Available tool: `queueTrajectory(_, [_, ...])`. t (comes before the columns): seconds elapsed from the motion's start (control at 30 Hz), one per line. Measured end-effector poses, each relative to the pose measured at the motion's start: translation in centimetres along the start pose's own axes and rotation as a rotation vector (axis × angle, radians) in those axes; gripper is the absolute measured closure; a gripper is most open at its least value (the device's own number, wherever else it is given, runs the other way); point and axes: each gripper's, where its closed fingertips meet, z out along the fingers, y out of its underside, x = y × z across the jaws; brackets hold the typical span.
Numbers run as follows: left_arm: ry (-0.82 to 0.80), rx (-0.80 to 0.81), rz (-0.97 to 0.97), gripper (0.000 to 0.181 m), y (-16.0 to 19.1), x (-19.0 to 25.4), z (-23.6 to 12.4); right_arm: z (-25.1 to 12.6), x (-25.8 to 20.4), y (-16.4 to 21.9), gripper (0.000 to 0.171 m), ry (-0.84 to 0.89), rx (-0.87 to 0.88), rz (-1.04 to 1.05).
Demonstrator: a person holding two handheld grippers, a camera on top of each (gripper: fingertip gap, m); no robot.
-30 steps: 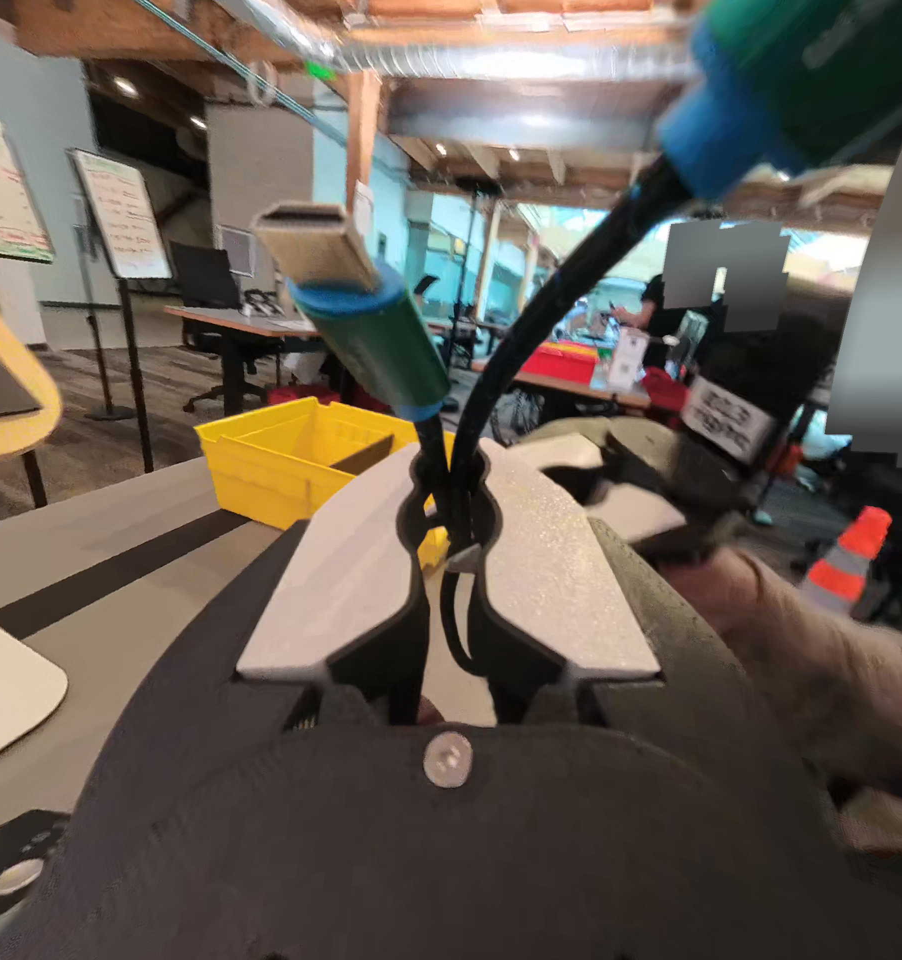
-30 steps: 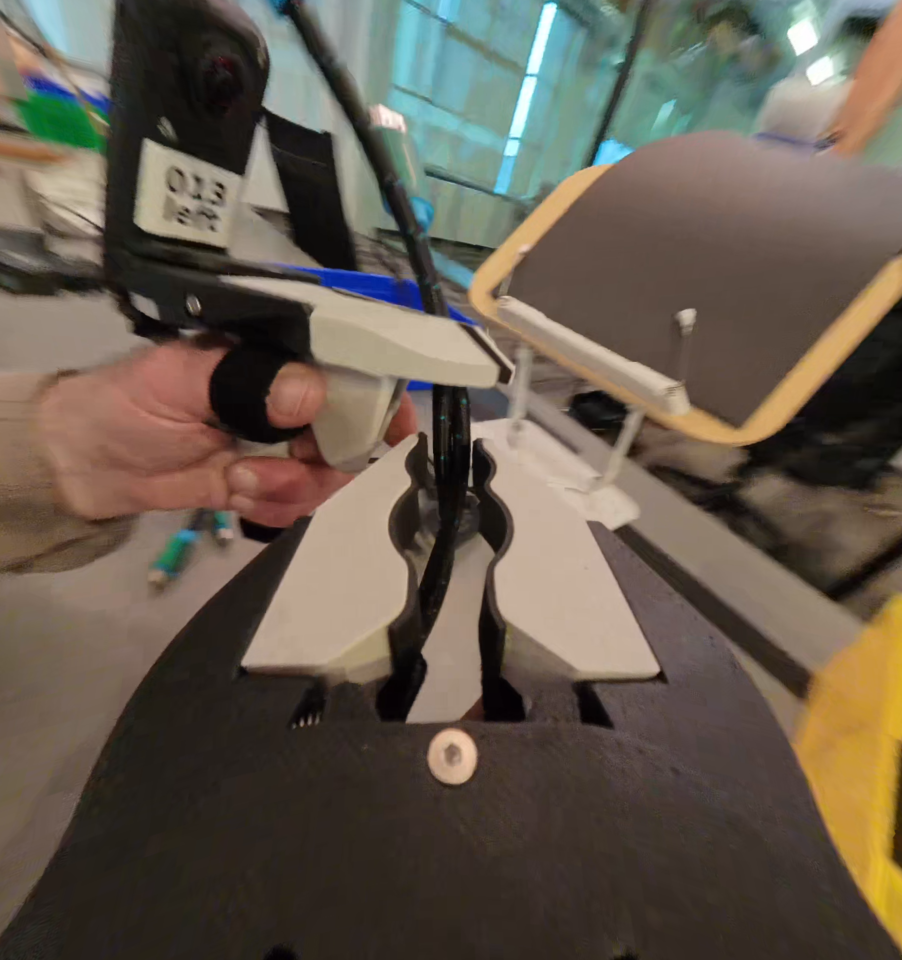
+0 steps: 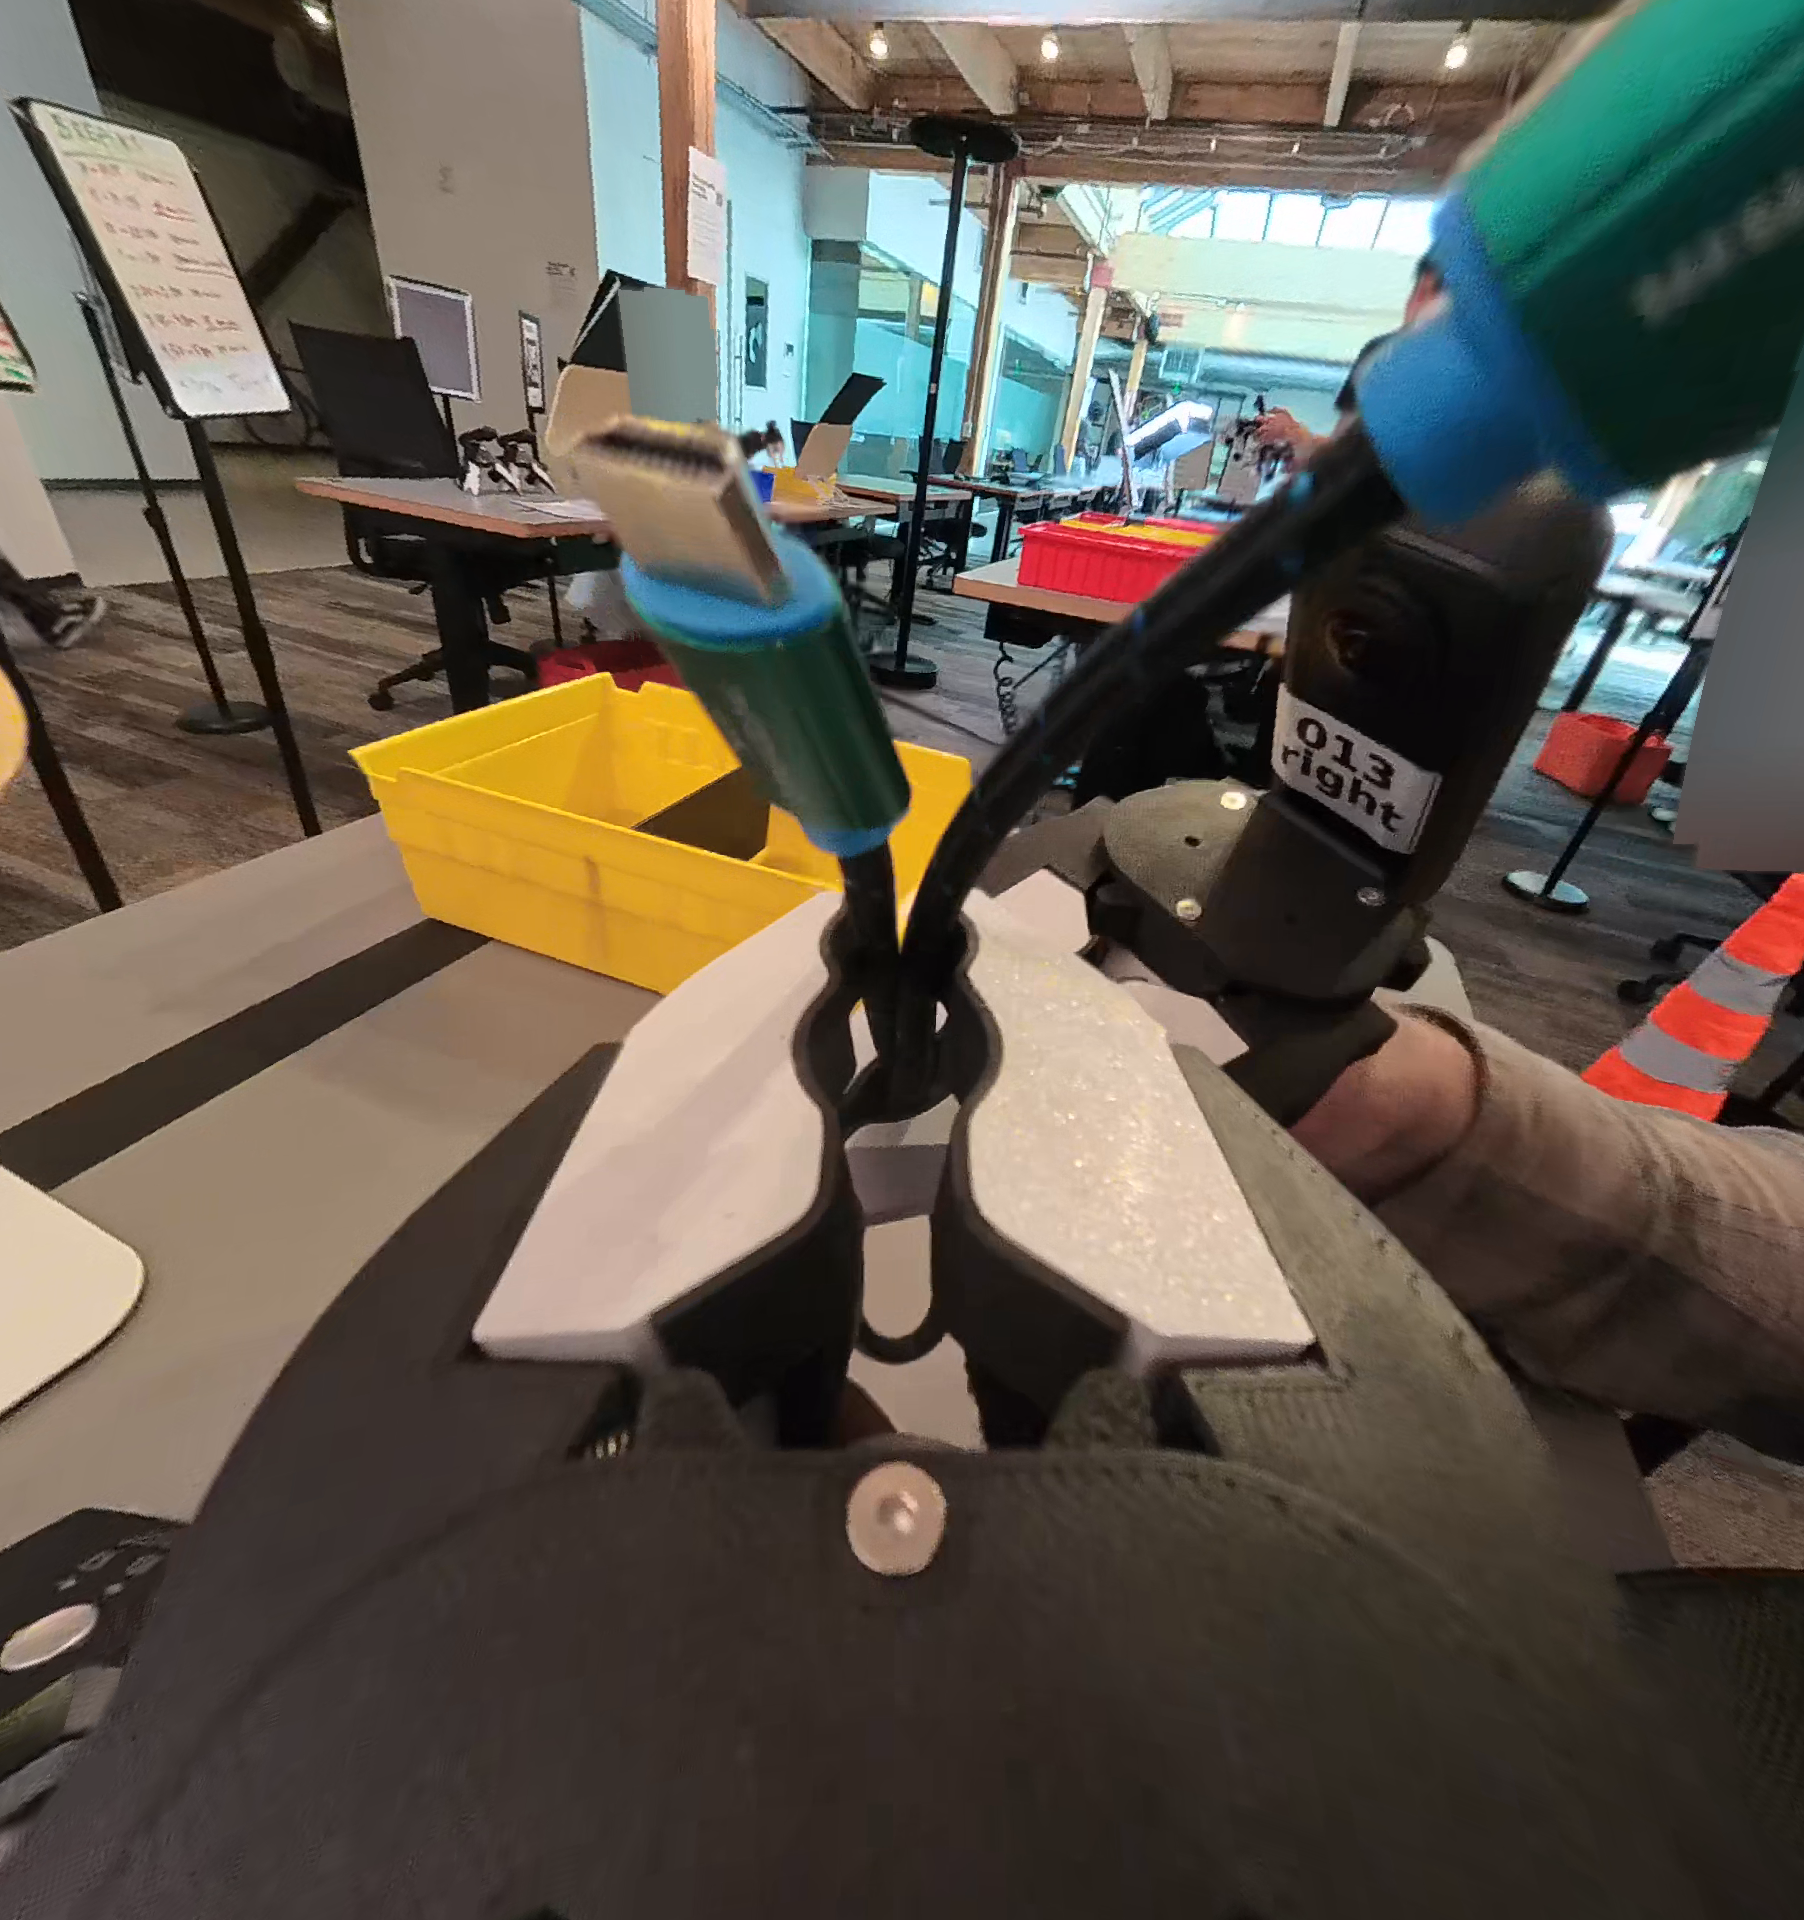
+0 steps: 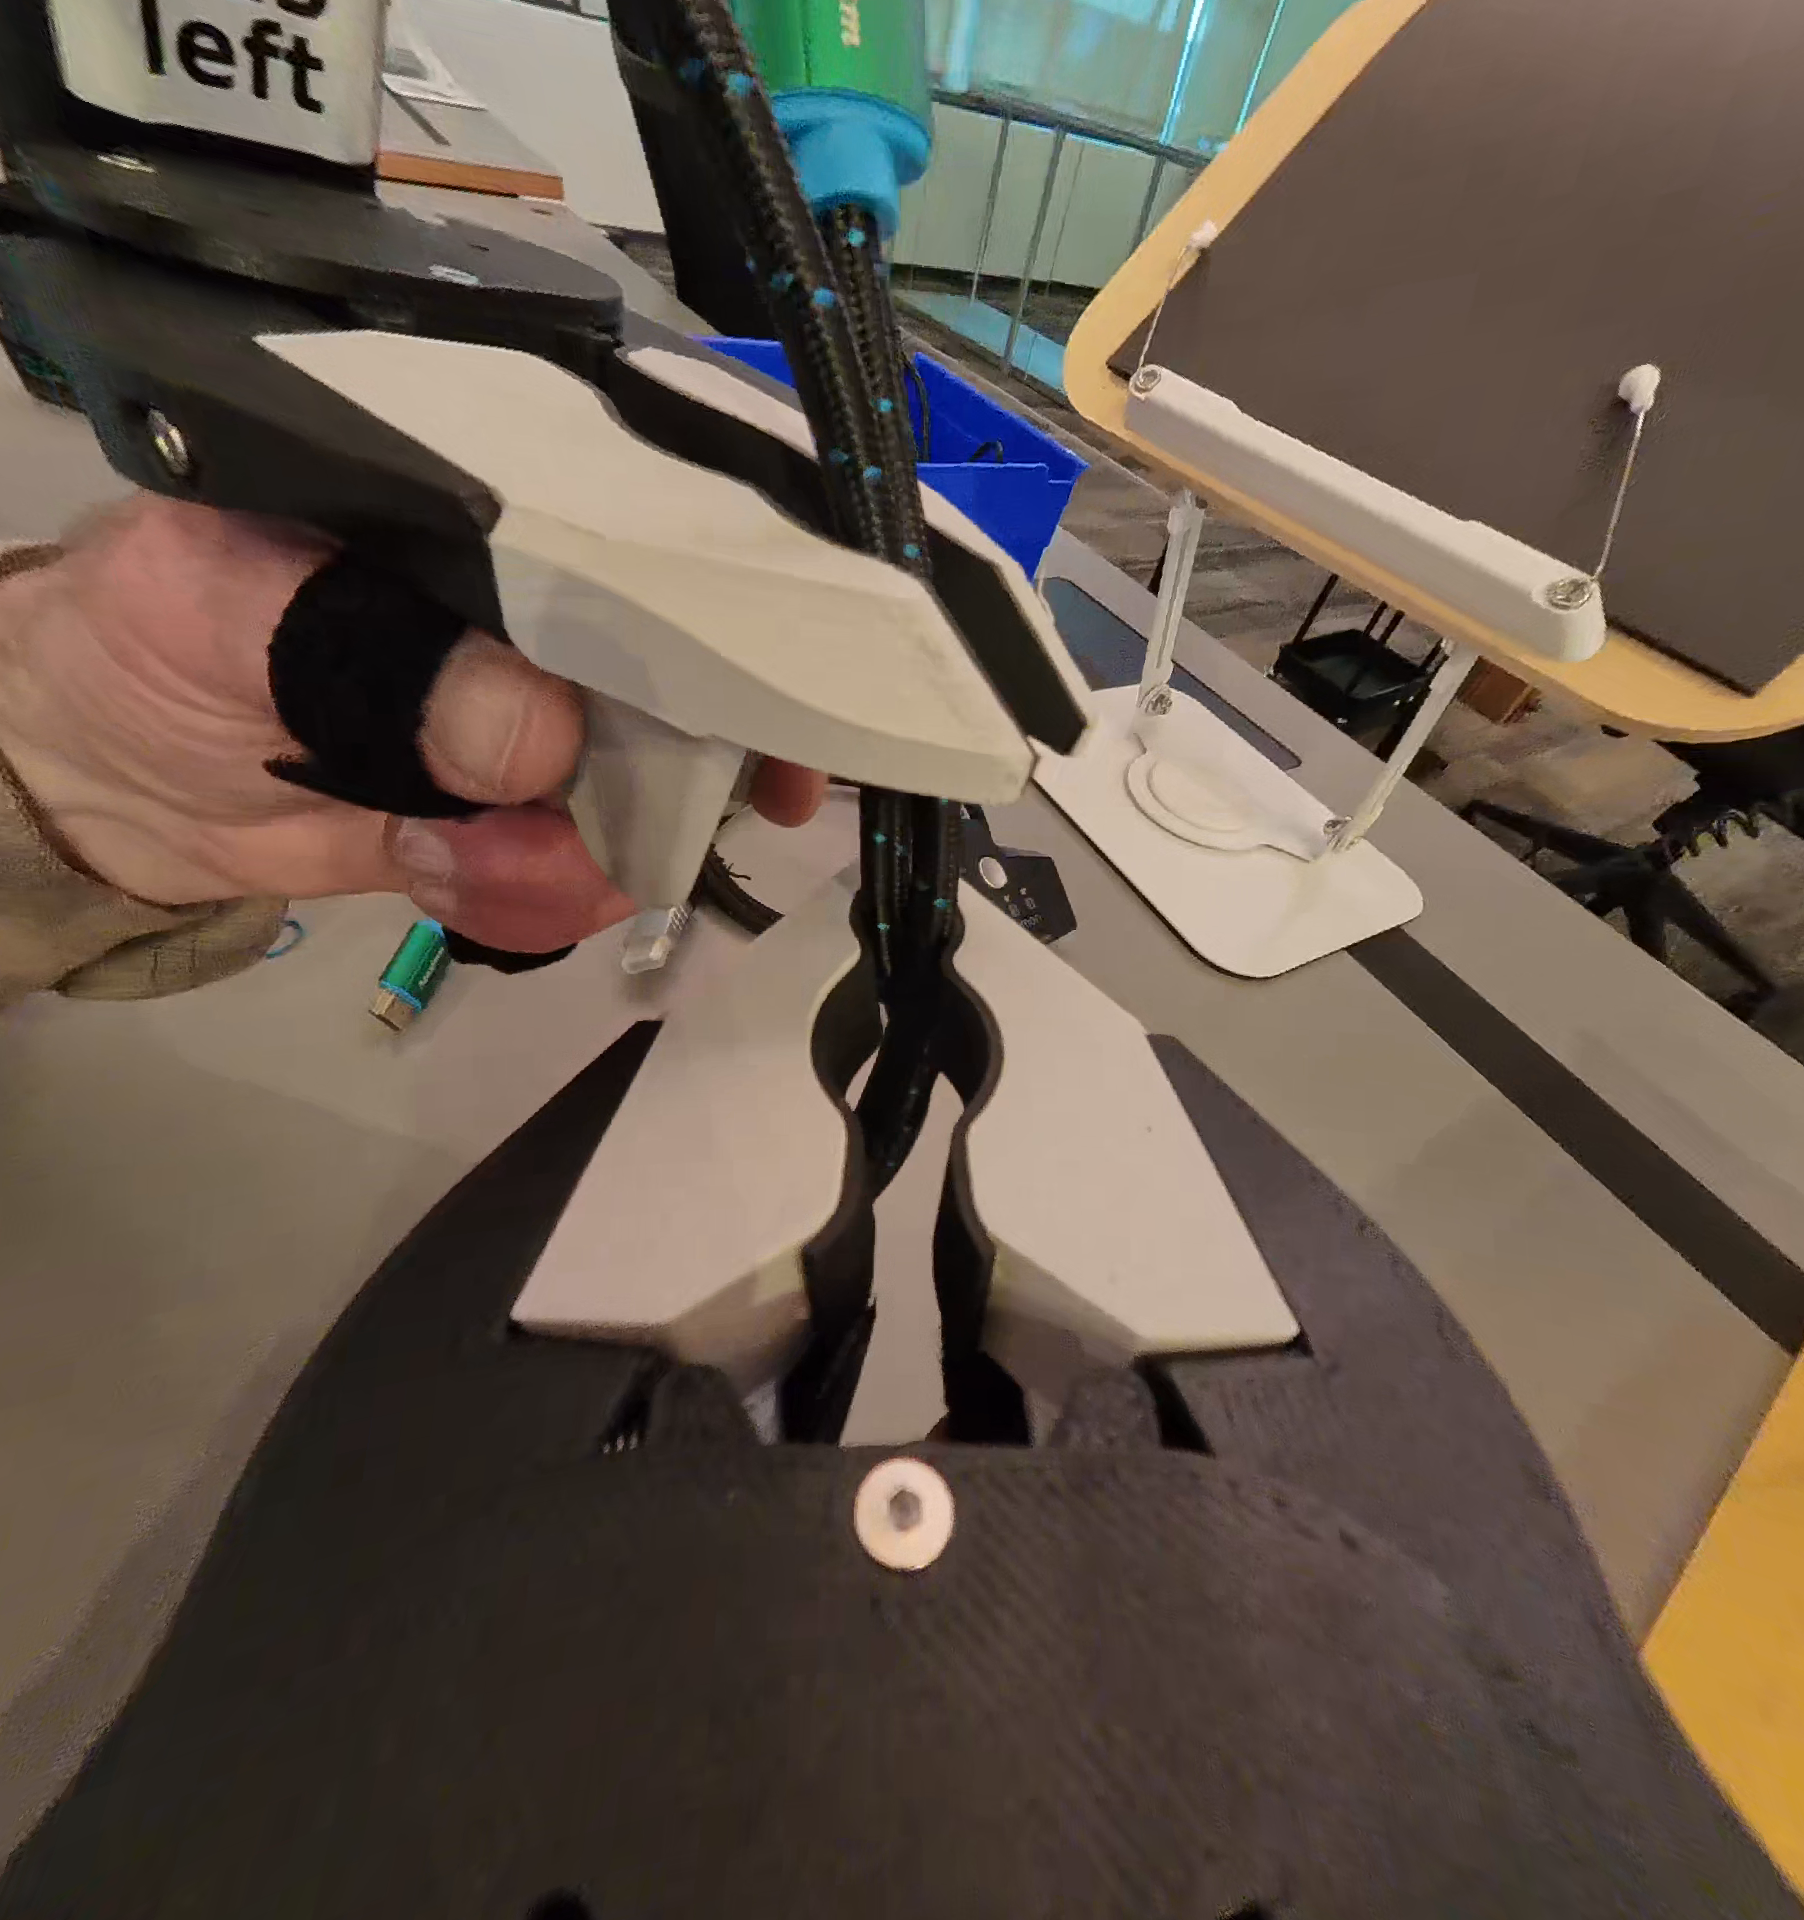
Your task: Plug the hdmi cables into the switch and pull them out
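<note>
In the left wrist view my left gripper [image 3: 898,977] is shut on two black braided HDMI cables [image 3: 1085,707]. One green plug with blue collars [image 3: 773,686] stands up above the fingers, metal tip bare. A second green plug [image 3: 1646,239] hangs at the top right. In the right wrist view my right gripper [image 4: 903,956] is shut on the same cables [image 4: 903,1049], just below the left gripper [image 4: 1043,738]. A third green plug [image 4: 412,971] lies loose on the table. The black switch [image 4: 1023,896] sits on the table behind the cables, and also shows in the left wrist view [image 3: 36,1621].
A yellow bin [image 3: 565,831] stands on the grey table [image 3: 254,1039] ahead. A blue bin [image 4: 991,488] and a white stand [image 4: 1293,883] holding a dark board [image 4: 1500,260] stand at the far side. An orange cone [image 3: 1729,997] is on the floor. There is about 7 cm between the tips of the two grippers.
Both grippers still hold the cables. The left gripper now appears closer and higher in the right wrist view. The upright plug has shifted right in the left wrist view.
</note>
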Motion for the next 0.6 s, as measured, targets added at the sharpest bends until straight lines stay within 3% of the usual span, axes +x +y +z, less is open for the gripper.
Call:
queueTrajectory(0.2, [0.068, 0.000, 0.007, 0.170, 1.0, 1.1, -0.6, -0.1, -1.9, 1.3, 0.171, -0.141, -0.101, -0.033])
queueTrajectory(0.4, [0.056, 0.022, -0.043, 0.170, 1.4, 1.1, -1.2, 0.5, -1.5, 1.6, 0.170, 0.056, -0.041, -0.106])
queueTrajectory(0.6, [0.088, 0.103, -0.115, 0.171, 0.5, 1.4, -2.3, 0.5, -2.8, 3.3, 0.162, 0.016, -0.048, -0.072])
